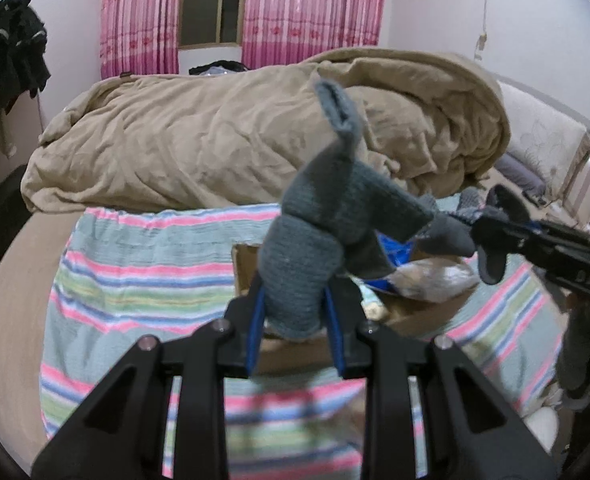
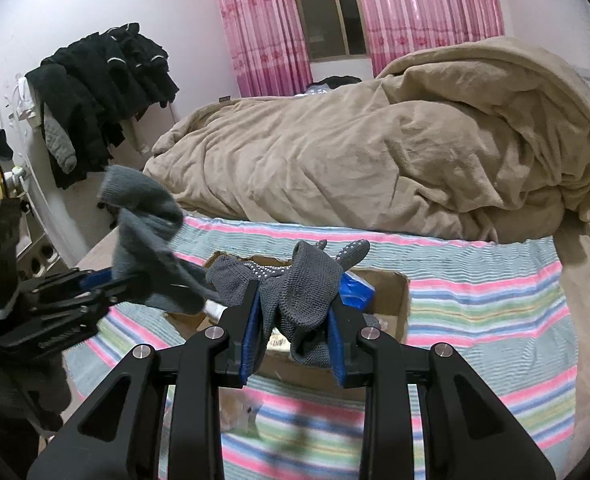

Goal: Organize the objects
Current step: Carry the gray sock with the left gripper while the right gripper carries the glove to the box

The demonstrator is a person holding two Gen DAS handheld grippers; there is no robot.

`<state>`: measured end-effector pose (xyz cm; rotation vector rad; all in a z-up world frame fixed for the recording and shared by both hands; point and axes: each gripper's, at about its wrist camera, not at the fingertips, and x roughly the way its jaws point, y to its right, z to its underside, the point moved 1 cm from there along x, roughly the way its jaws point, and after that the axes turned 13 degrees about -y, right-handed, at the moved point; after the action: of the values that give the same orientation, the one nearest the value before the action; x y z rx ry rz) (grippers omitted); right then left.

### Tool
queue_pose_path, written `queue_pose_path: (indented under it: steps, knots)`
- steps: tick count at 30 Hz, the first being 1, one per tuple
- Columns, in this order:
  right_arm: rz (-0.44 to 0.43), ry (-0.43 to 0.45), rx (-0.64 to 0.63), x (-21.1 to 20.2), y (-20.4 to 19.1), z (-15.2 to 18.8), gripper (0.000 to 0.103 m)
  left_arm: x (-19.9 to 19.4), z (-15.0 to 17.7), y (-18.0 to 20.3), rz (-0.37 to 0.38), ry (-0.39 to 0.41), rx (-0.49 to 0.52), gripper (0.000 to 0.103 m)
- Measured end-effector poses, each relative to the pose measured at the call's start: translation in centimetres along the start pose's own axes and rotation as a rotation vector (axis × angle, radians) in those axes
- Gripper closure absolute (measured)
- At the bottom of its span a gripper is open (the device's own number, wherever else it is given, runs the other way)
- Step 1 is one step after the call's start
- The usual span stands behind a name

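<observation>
My left gripper (image 1: 295,320) is shut on a grey-blue knitted sock (image 1: 319,220) that stands up between its blue pads; in the right wrist view the same sock (image 2: 143,216) hangs at the left. My right gripper (image 2: 295,328) is shut on a dark grey dotted work glove (image 2: 303,292); in the left wrist view that glove (image 1: 455,236) shows at the right. Both grippers hover above an open cardboard box (image 2: 387,292) on the striped cloth. The box (image 1: 247,268) holds a blue packet (image 2: 355,288) and a plastic bag (image 1: 435,276).
The striped cloth (image 2: 475,304) lies on a bed. A bunched beige blanket (image 2: 375,160) fills the bed behind the box. Dark clothes (image 2: 103,92) hang on a rack at the left wall. Pink curtains (image 2: 415,8) frame a window at the back.
</observation>
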<state>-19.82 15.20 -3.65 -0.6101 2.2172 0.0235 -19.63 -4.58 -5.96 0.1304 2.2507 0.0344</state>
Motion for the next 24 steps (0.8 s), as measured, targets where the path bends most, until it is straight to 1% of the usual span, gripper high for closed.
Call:
queue_pose_path:
  steps: [2,4,6,8,12,13,14,16,17,18,21,24]
  knots:
    - [-0.003,-0.005,0.001,0.9,0.1,-0.2,0.072,1.3,-0.4,-0.1,-0.014,-0.009,0.014,0.075]
    - [-0.004,-0.010,0.002,1.8,0.2,-0.4,0.072,2.9,-0.8,-0.3,-0.020,-0.038,0.013,0.075]
    - [-0.002,-0.013,0.005,2.7,0.4,-0.5,0.072,4.6,-1.1,-0.6,-0.018,-0.094,0.002,0.074]
    - [0.002,-0.020,0.007,3.6,0.6,-0.6,0.072,6.1,-1.2,-0.9,0.001,-0.148,-0.018,0.072]
    - [0.001,-0.037,0.011,5.0,0.8,-0.6,0.071,7.6,-1.3,-0.9,-0.011,-0.194,-0.044,0.066]
    - [0.001,-0.039,0.012,5.3,0.9,-0.5,0.071,7.7,-1.3,-1.0,-0.014,-0.198,-0.049,0.066]
    - [0.000,-0.042,0.014,5.7,0.9,-0.4,0.071,7.8,-1.3,-1.0,-0.018,-0.198,-0.055,0.063]
    - [-0.001,-0.046,0.021,6.1,1.0,-0.3,0.071,7.7,-1.2,-1.0,-0.013,-0.194,-0.054,0.049]
    - [-0.001,-0.050,0.025,6.4,1.1,-0.2,0.071,7.5,-1.1,-1.0,-0.008,-0.188,-0.055,0.034]
    - [-0.001,-0.052,0.028,6.6,1.1,-0.1,0.071,7.1,-1.0,-1.1,-0.003,-0.174,-0.059,0.029]
    - [-0.005,-0.057,0.036,7.1,1.2,0.1,0.071,5.6,-1.0,-1.4,0.006,-0.136,-0.067,0.028]
    - [-0.016,-0.050,0.033,7.5,0.9,0.1,0.071,4.9,-1.9,-2.4,-0.017,-0.094,-0.095,0.027]
